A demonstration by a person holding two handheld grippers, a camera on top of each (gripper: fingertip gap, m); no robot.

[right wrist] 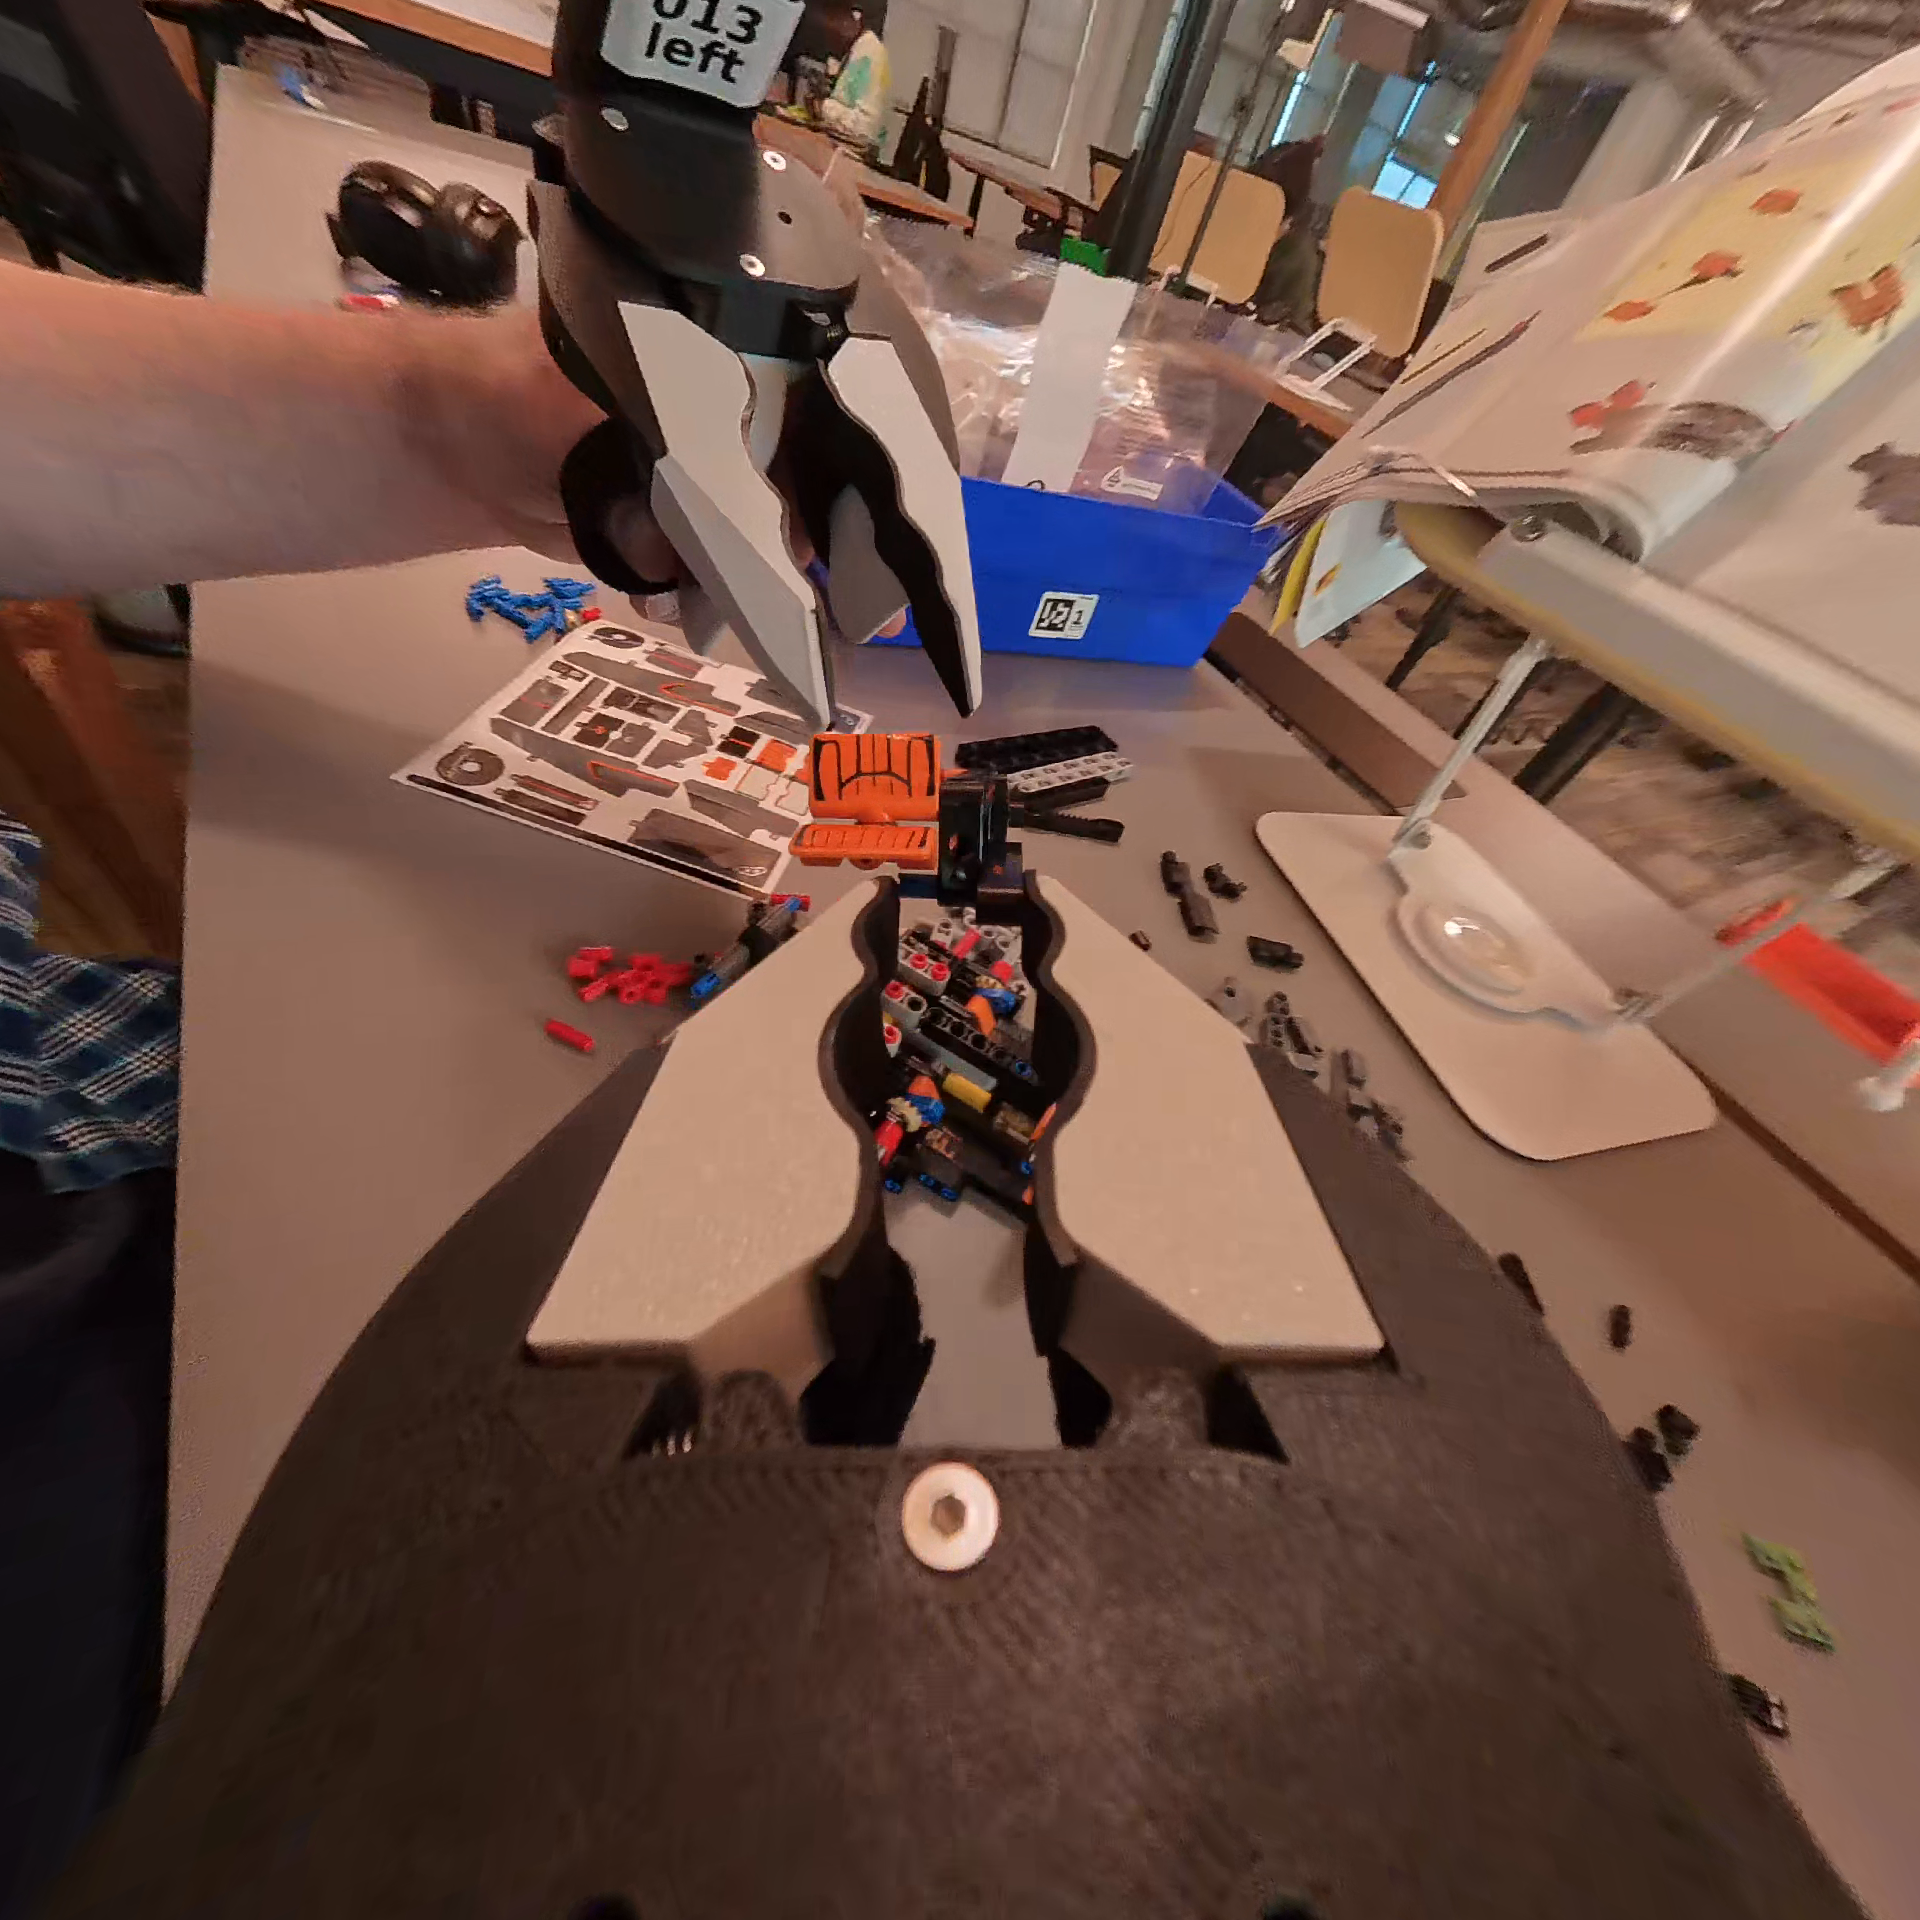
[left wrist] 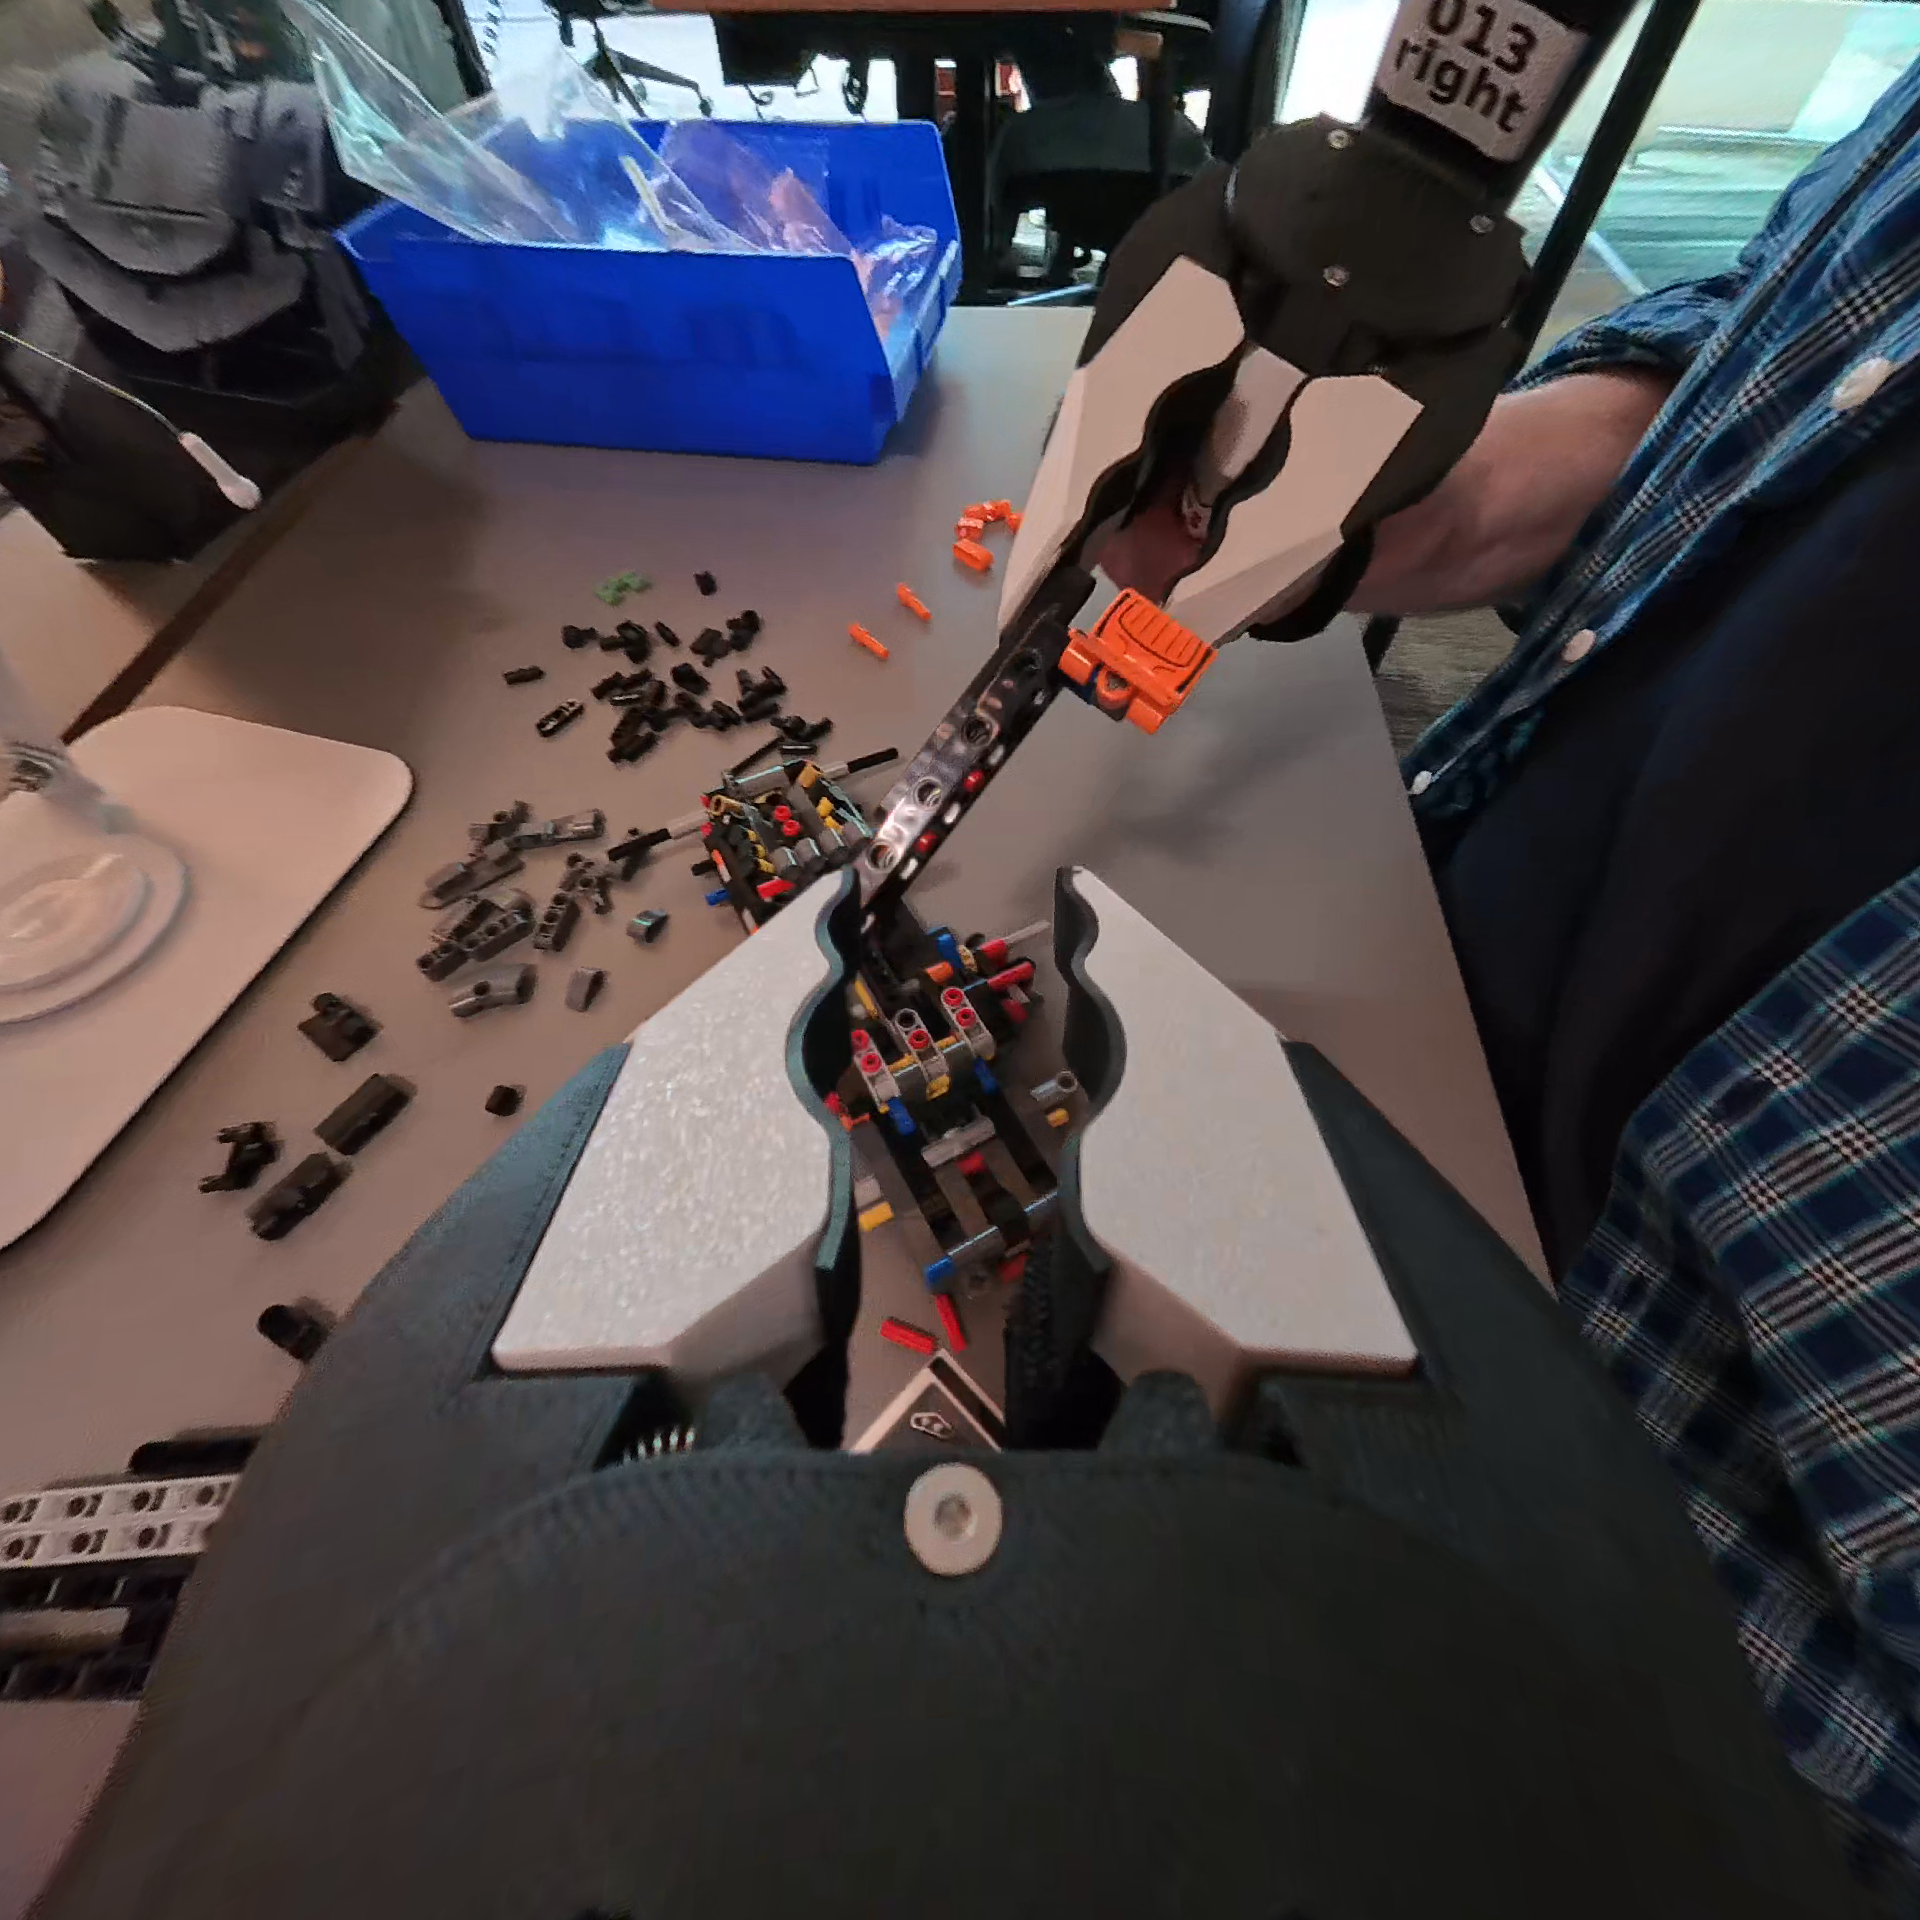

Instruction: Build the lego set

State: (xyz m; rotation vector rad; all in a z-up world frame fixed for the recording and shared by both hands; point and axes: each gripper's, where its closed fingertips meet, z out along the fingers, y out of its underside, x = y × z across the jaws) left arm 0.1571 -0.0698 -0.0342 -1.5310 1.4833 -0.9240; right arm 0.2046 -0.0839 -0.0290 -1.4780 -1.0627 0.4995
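Observation:
My right gripper [right wrist: 961,888] is shut on a long black beam [left wrist: 956,743] that carries an orange panel [left wrist: 1138,655]. In the right wrist view I see the beam end-on [right wrist: 971,831] with the orange panel [right wrist: 873,779] to its left. The beam slants down from the right gripper [left wrist: 1117,603] to the left fingertip of my left gripper [left wrist: 958,883]. My left gripper is open and empty, hovering over the black car chassis [left wrist: 935,1091] with red, blue and yellow pins. The chassis also lies under the right gripper [right wrist: 956,1039]. The left gripper [right wrist: 896,712] hangs just above the orange panel.
A blue bin [left wrist: 675,343] with clear bags stands at the table's back. Loose black parts [left wrist: 665,686], orange parts [left wrist: 982,530], red pins [right wrist: 623,977] and a sticker sheet [right wrist: 623,748] lie around. A white stand base [right wrist: 1486,987] holds the instruction booklet [right wrist: 1662,312]. My hands' fingertips stand some 6 cm from each other.

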